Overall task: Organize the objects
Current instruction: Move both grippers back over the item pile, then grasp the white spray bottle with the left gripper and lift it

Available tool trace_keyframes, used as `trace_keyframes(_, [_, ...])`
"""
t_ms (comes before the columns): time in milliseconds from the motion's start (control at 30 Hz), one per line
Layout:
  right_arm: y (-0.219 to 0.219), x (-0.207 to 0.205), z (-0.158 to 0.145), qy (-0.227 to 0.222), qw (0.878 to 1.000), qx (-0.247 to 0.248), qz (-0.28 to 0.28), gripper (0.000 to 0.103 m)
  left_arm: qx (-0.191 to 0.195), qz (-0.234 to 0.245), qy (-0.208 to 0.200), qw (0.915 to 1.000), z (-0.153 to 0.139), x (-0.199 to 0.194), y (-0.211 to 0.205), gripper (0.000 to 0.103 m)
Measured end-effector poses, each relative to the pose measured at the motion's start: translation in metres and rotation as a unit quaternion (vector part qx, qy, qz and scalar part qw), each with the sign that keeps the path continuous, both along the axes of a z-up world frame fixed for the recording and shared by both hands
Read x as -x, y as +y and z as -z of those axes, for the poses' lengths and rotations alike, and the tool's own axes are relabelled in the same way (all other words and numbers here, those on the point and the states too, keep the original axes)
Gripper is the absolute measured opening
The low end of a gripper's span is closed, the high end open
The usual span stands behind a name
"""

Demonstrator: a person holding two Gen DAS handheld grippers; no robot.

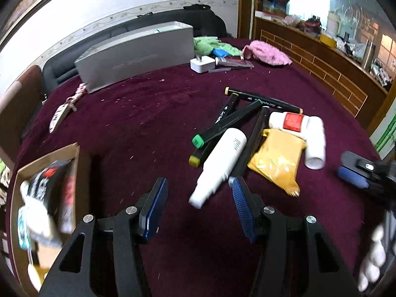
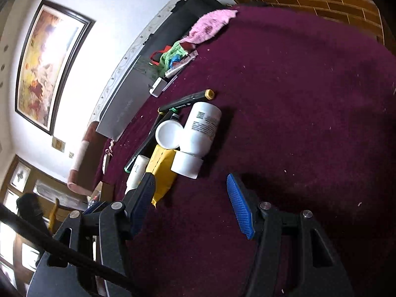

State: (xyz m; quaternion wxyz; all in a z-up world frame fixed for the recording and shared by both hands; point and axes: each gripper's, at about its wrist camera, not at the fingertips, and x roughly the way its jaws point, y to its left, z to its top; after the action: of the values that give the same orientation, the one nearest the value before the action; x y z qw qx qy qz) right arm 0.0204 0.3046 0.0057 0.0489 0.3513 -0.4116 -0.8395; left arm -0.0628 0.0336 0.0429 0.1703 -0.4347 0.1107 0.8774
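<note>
A pile lies on the maroon cloth: several black markers (image 1: 232, 116), a white tube (image 1: 217, 167), a yellow packet (image 1: 277, 158), a white bottle with a red label (image 1: 289, 121) and a second white bottle (image 1: 315, 143). My left gripper (image 1: 198, 193) is open and empty, just short of the white tube's near end. My right gripper (image 2: 190, 188) is open and empty, just short of the white bottle (image 2: 200, 133) and yellow packet (image 2: 160, 170). It also shows at the right edge of the left wrist view (image 1: 356, 170).
A cardboard box (image 1: 47, 198) holding tubes and packets stands at the left. At the back are a silver box (image 1: 138, 54), a white charger (image 1: 201, 64), green cloth (image 1: 210, 45) and pink cloth (image 1: 268, 55). A tag (image 1: 59, 116) lies at the left.
</note>
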Motion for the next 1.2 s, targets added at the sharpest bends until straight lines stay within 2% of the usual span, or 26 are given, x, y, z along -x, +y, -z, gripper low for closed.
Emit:
trace_keyframes(67, [0.0, 0.0, 0.001, 0.0, 1.0, 0.007, -0.002, 0.068, 0.007, 0.006, -0.001, 1.0, 0.005, 0.008, 0.006, 0.048])
trace_keyframes(333, [-0.009, 0.002, 0.0, 0.003, 1.0, 0.005, -0.022, 0.073, 0.025, 0.031, 0.0, 0.9992, 0.016, 0.023, 0.024, 0.048])
trace_keyframes(367, [-0.009, 0.003, 0.0, 0.002, 1.0, 0.005, -0.023, 0.073, 0.023, 0.032, 0.002, 0.9992, 0.016, 0.023, 0.025, 0.044])
trace_keyframes(400, [-0.009, 0.003, 0.0, 0.002, 1.0, 0.005, -0.023, 0.073, 0.023, 0.033, -0.001, 0.9992, 0.017, 0.024, 0.026, 0.036])
trace_keyframes(467, [-0.01, 0.003, 0.0, 0.002, 1.0, 0.004, -0.024, 0.074, 0.031, 0.031, -0.006, 0.999, 0.019, 0.026, 0.028, 0.028])
trace_keyframes(600, [-0.012, 0.002, 0.0, 0.001, 1.0, -0.003, -0.025, 0.074, 0.03, 0.034, -0.009, 0.9989, 0.02, 0.022, 0.03, 0.026])
trace_keyframes(1000, [-0.017, 0.003, -0.001, 0.001, 0.999, -0.018, -0.031, 0.077, -0.029, 0.027, -0.055, 0.9977, 0.014, -0.037, -0.011, 0.026])
trace_keyframes(1133, [-0.018, 0.004, -0.002, 0.003, 0.999, -0.024, -0.034, 0.077, -0.01, 0.029, -0.06, 0.9977, 0.024, -0.03, 0.003, 0.027])
trace_keyframes(1200, [-0.019, 0.004, -0.002, 0.003, 0.999, -0.028, -0.035, 0.077, -0.007, 0.03, -0.047, 0.9984, 0.027, -0.028, 0.01, 0.027])
